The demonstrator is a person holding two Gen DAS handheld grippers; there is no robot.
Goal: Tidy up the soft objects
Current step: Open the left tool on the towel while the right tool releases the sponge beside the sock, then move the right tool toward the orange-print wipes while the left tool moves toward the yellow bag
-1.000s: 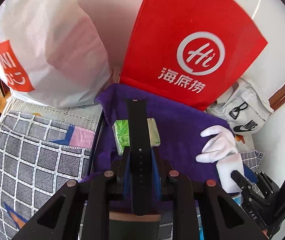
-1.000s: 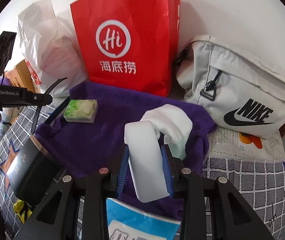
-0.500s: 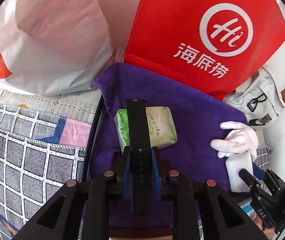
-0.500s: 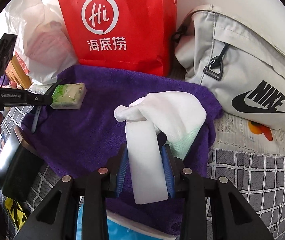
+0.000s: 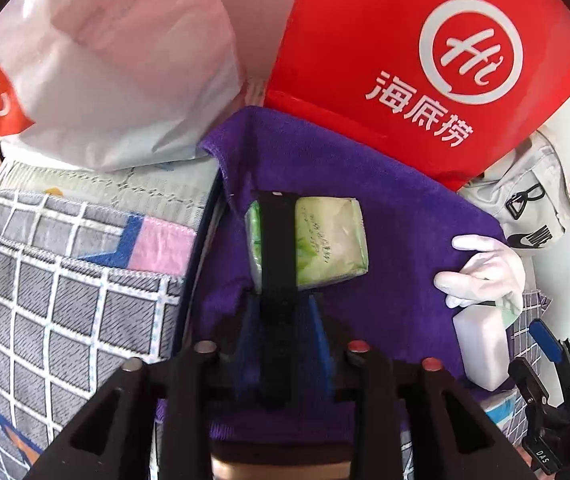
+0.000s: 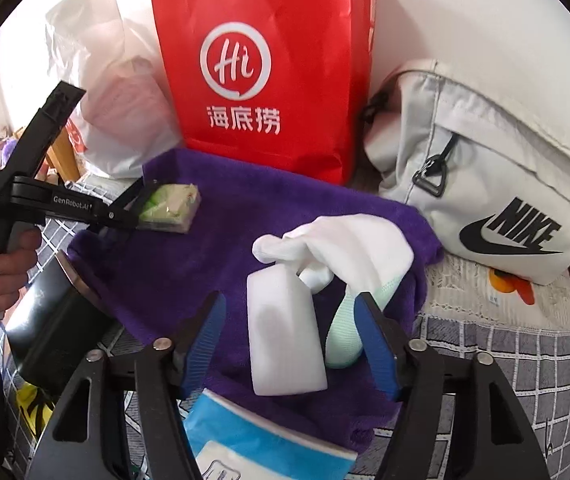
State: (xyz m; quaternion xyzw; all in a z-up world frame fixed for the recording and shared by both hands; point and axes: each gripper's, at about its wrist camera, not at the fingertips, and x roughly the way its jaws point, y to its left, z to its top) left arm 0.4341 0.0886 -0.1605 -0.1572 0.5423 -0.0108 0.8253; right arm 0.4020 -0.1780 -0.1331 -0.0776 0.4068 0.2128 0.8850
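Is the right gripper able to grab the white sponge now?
Probably yes. The right gripper is open, its blue pads on either side of the sponge lying on the purple towel. Only the white sock crowds one side.

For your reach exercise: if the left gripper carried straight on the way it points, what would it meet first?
Probably the tissue pack: the left gripper, with a black strap between its fingers, points right at it on the purple towel. Depth is unclear.

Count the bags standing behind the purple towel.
3. The white plastic bag is at the left, the red paper bag stands in the middle, and the grey Nike bag leans at the right. More may be hidden behind them.
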